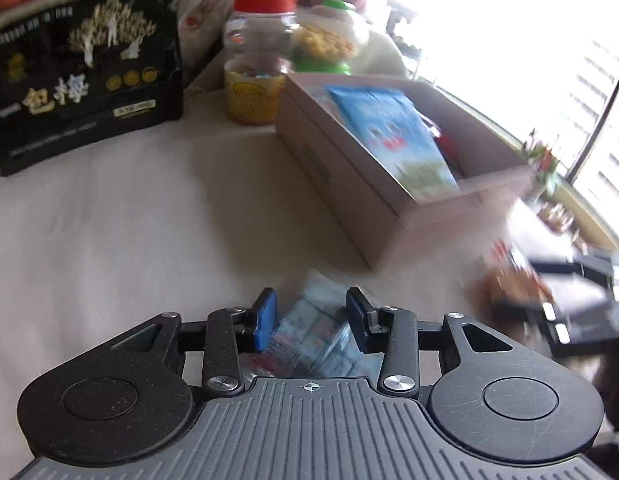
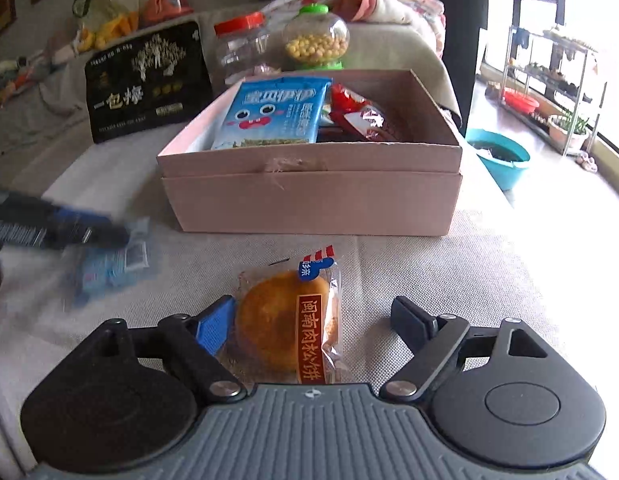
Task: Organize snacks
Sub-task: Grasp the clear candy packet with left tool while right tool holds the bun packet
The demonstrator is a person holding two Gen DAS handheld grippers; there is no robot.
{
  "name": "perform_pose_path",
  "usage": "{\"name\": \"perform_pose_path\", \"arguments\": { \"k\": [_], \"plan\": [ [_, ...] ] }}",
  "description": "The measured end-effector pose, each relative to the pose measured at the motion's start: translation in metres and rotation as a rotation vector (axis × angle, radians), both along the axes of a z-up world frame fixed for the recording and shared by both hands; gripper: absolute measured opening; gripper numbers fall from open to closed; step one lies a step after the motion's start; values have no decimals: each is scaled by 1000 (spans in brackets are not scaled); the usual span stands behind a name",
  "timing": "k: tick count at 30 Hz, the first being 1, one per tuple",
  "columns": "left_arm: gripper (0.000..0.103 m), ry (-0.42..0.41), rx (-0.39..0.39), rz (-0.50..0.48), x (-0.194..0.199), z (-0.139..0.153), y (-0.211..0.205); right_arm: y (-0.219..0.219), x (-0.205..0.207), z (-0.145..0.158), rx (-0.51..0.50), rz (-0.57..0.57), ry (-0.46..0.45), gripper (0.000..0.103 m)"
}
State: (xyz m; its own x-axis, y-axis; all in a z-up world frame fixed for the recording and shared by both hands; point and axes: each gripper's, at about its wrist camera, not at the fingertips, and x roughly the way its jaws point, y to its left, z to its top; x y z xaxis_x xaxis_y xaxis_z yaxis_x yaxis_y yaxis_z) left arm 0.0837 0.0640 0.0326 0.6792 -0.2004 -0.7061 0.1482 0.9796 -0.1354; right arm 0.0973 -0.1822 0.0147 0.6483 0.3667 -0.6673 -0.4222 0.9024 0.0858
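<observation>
- My right gripper (image 2: 313,316) angles down, jaws wide, around the wrapped pork floss pastry (image 2: 287,326) on the cloth-covered tabletop (image 2: 449,272); only the left pad touches it.
- My left gripper (image 1: 311,312) angles down; a blurred blue snack packet (image 1: 313,332) sits between its half-spread jaws, grip unclear.
- The pink cardboard box (image 2: 309,196) stands just beyond.

Surface: pale woven cloth (image 2: 449,264) covered the table | 2 o'clock: bright window (image 2: 613,40), glare washed out panes | 1–2 o'clock: metal shelf rack (image 2: 549,80) with potted plants | 2 o'clock floor: teal basin (image 2: 501,160) | 11 o'clock: cluttered sofa (image 2: 41,92)
</observation>
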Motion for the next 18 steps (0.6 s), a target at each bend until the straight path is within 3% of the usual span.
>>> {"name": "perform_pose_path", "arguments": {
  "k": [4,7,11,15,18],
  "plan": [
    [49,-8,138,-11,-32,5,-37,9,-6,-4,-53,6,-42,86],
    [49,-8,194,-17,-40,7,-55,10,-5,-4,-56,5,-44,86],
    [51,7,195,-64,-33,6,-68,10,-4,-5,-54,3,-45,87],
    [71,8,210,-104,-28,2,-79,13,-5,-6,-67,5,-51,87],
    [73,4,213,-101,-26,1,-80,13,-6,-6,-69,6,-53,88]
  ]
}}
